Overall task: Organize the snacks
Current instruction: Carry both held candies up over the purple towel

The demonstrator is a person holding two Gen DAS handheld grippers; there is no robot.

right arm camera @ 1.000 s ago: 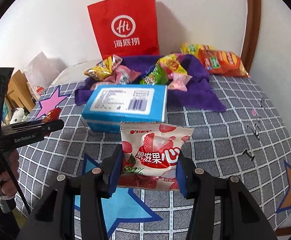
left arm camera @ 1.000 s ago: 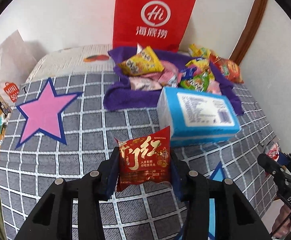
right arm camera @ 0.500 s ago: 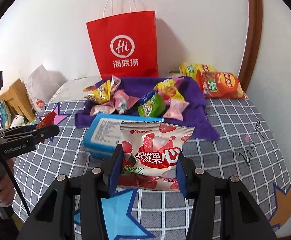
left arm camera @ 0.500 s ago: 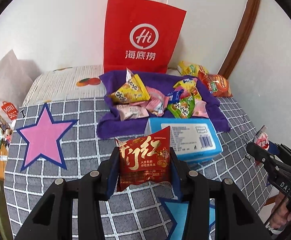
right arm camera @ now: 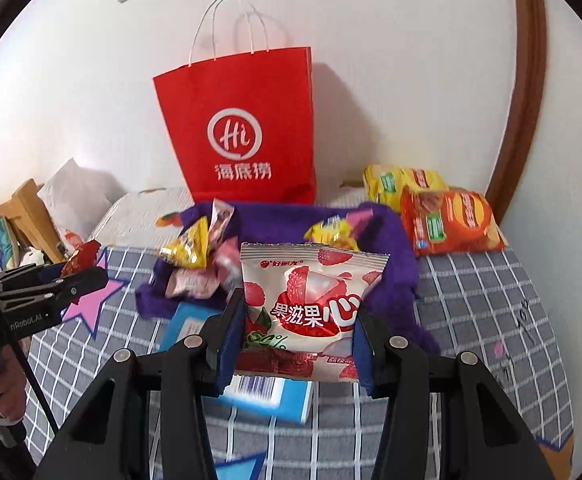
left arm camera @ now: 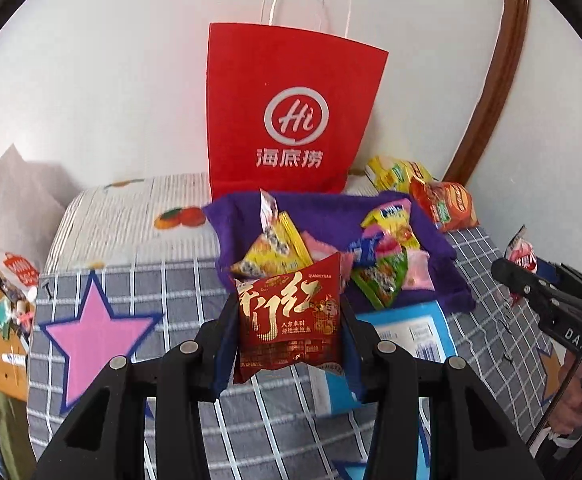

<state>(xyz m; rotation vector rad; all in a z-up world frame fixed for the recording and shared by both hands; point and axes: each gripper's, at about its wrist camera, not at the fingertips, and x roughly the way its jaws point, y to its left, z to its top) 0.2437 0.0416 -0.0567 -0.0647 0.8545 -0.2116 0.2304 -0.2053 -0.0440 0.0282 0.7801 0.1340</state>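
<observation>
left wrist view: the left tongs (left arm camera: 289, 320) are seen clamped on a red snack packet with gold characters (left arm camera: 289, 322), held upright in the lower middle of the frame. compared with a second ago, the red paper bag (left arm camera: 291, 116) has dropped from the top edge toward the centre, and its white handles and open rim are now shown whole; the blue box (left arm camera: 409, 330) has slid under the tongs at lower right. the purple cloth (left arm camera: 323, 208) with its loose snack packets (left arm camera: 275, 254) sits just above the held packet. at the right edge the right tongs (left arm camera: 521, 268) are glimpsed with a pink-white packet tip.

right wrist view: the right tongs (right arm camera: 297, 322) are clamped on a strawberry snack packet (right arm camera: 311, 300), at the centre of the frame. over the last second the blue box (right arm camera: 265, 394) has passed from above the packet to below it, largely hidden, and the red paper bag (right arm camera: 241, 128) now stands higher and fuller in the upper middle. the orange chip bags (right arm camera: 449, 218) lie at middle right on the checked bedspread (right arm camera: 475, 300). the left tongs (right arm camera: 83, 270) are seen at the left edge, red packet in them.

both packets are judged to have been lifted and carried toward the bag, so dropping them in appears to be the step in hand; the bag mouth has not yet been reached.
</observation>
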